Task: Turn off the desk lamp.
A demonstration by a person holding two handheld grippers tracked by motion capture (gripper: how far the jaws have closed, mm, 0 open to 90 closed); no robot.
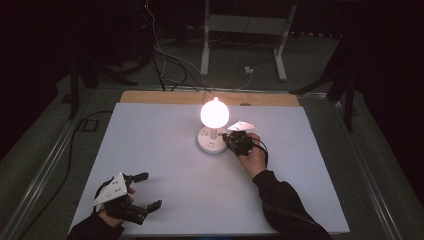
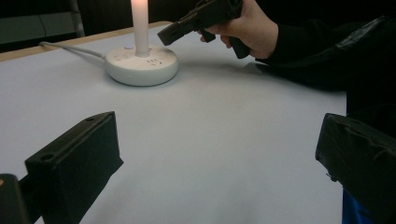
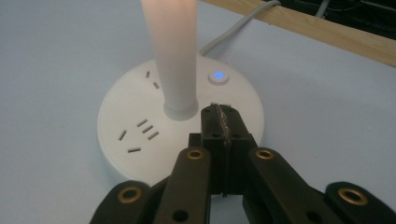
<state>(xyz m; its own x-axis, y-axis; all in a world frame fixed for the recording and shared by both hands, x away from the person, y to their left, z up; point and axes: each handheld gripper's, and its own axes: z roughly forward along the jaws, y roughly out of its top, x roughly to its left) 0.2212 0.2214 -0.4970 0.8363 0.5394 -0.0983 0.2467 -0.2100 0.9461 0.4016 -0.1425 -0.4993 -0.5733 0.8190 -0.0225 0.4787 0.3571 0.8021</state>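
Lit lamp (image 1: 214, 114) stands on round white socket base (image 1: 211, 140), far centre of table (image 1: 165, 165). Right claw (image 3: 219, 114) pressed together, tips over base just beside lamp stem. Left claw (image 1: 150, 190) spread apart, empty, near-left, well apart.

On my table I count one lit lamp (image 1: 214, 114), one round white socket base (image 1: 210, 141) carrying one glowing blue button (image 3: 218, 76), one white cable (image 3: 231, 31), and my two grippers, the left gripper (image 1: 145, 190) and the right gripper (image 1: 231, 138).
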